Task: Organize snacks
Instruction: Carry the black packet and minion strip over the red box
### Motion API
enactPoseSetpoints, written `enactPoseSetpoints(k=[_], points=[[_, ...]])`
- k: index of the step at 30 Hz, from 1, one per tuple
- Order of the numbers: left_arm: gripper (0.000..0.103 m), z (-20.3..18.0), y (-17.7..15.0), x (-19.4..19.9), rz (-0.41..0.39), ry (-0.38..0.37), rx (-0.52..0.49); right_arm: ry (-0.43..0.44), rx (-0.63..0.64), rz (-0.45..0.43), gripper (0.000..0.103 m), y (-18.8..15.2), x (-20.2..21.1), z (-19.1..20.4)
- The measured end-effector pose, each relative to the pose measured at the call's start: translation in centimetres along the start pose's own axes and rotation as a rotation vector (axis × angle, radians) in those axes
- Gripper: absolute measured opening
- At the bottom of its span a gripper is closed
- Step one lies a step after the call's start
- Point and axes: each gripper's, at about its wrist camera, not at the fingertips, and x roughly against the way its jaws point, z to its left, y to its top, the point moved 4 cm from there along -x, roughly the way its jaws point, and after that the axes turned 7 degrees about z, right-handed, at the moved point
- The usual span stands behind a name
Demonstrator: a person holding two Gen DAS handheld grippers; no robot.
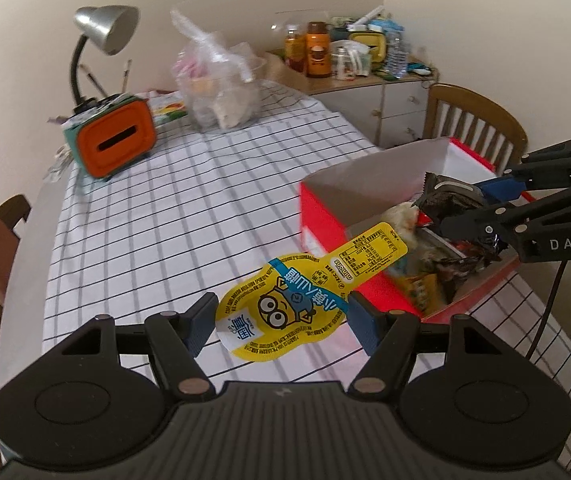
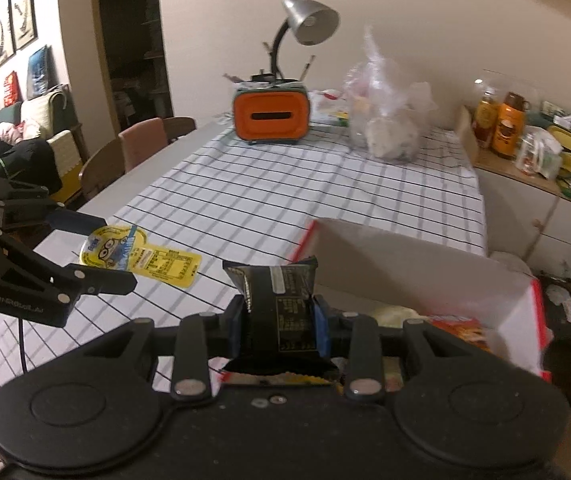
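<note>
Left hand-held gripper [image 1: 279,320]: jaws spread wide, holding nothing, hovering low over the surface [image 1: 173,216], which is covered in a white cloth with a black grid.
Yellow snack pack [image 1: 285,304]: lies flat on the cloth between the two blue finger pads [image 1: 363,320] of the left hand-held gripper, with a gap on each side. Its narrow tab end points toward the red box and reaches that box's near corner.
Right hand-held gripper [image 2: 279,320]: jaws drawn in narrow, clamped on a black snack packet [image 2: 281,304] held upright, just above the open red box.
Red box [image 1: 325,224]: open, white inside, standing on the cloth to the right of the yellow pack; several wrapped snacks lie inside it.
Writing on yellow pack: a goggled cartoon figure, Chinese characters on a blue band, the word "minions" on the tab, and a nutrition table too small to read.
Writing on black packet: a fine-print panel, unreadable.
Writing on gripper bodies: "DAS" on the right one as the left wrist view shows it; the lettering on the left one is blurred.
</note>
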Motion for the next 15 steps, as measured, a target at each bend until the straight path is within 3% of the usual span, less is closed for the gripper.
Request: enactPoseSetpoints(k=[6,15], points=[[0.07,-3.5,1.5,-1.3,0.007,-0.013,-0.023,-0.038,-0.028,0.014,0.033,-1.6,1.0,-3.7],[0.07,-7.8,4.3,-4.4,0.066,0.035,0.02,-0.09,-0.085,0.055,0.033,-3.8,1.4,-7.7]])
